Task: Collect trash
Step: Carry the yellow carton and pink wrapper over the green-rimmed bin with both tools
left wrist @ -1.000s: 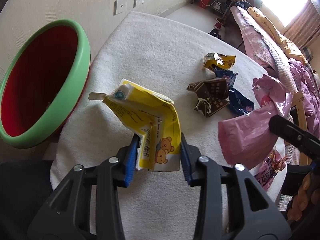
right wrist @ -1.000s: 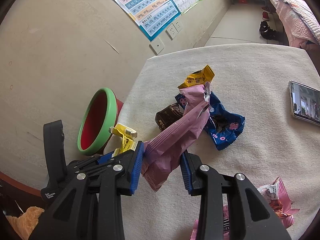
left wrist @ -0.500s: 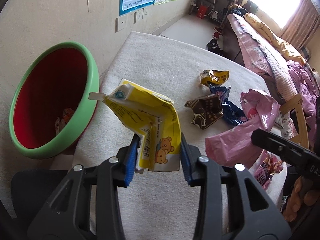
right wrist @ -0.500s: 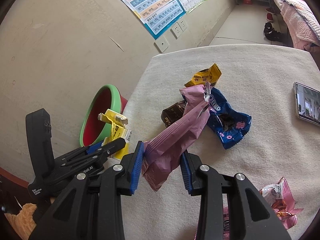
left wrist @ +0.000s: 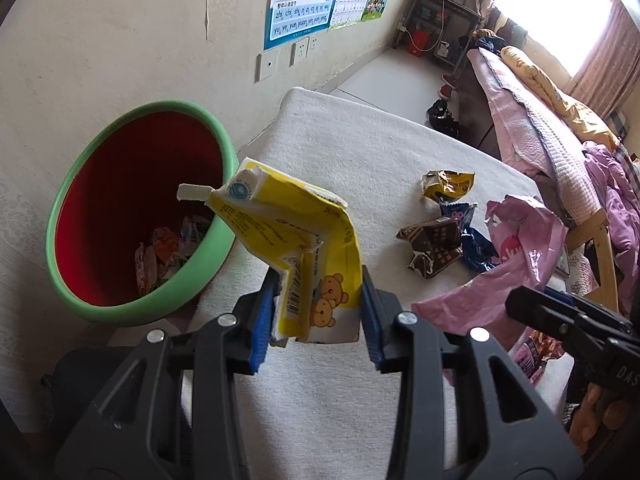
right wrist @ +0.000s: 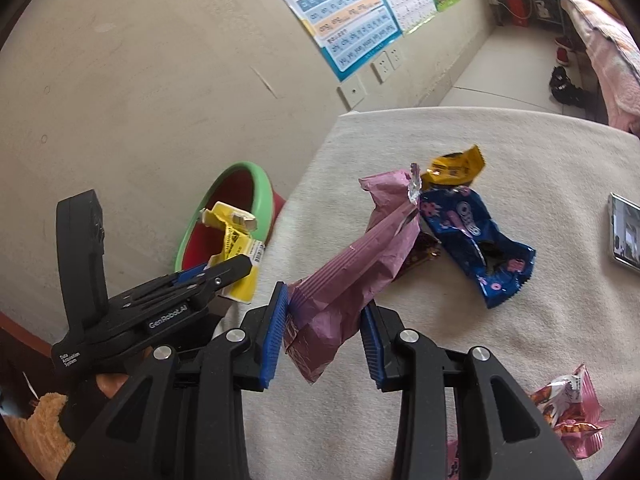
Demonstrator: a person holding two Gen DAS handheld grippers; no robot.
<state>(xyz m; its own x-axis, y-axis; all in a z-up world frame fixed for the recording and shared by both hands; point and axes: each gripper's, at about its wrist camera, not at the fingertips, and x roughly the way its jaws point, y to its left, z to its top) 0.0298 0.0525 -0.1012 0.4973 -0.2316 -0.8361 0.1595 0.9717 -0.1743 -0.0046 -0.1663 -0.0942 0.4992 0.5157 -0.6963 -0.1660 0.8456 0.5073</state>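
My left gripper point(left wrist: 316, 312) is shut on a crushed yellow drink carton point(left wrist: 300, 240) with bears on it, held above the table edge beside the red bin with a green rim point(left wrist: 132, 300); wrappers lie in the bin. My right gripper point(right wrist: 324, 332) is shut on a long pink wrapper point(right wrist: 360, 264), held above the table. The pink wrapper also shows in the left wrist view point(left wrist: 508, 264). The carton and left gripper show in the right wrist view point(right wrist: 236, 248), in front of the bin point(right wrist: 260, 188).
On the white table cloth point(left wrist: 360, 152) lie a yellow wrapper point(left wrist: 448, 184), a brown wrapper point(left wrist: 432, 244) and a blue Oreo wrapper point(right wrist: 476, 240). A pink snack packet point(right wrist: 568, 408) lies near right. A phone point(right wrist: 624, 232) lies at the right edge. A bed stands beyond.
Both grippers have lifted and drawn back toward the bin, each keeping its hold. The bin's inside with its wrappers has come into the left wrist view.
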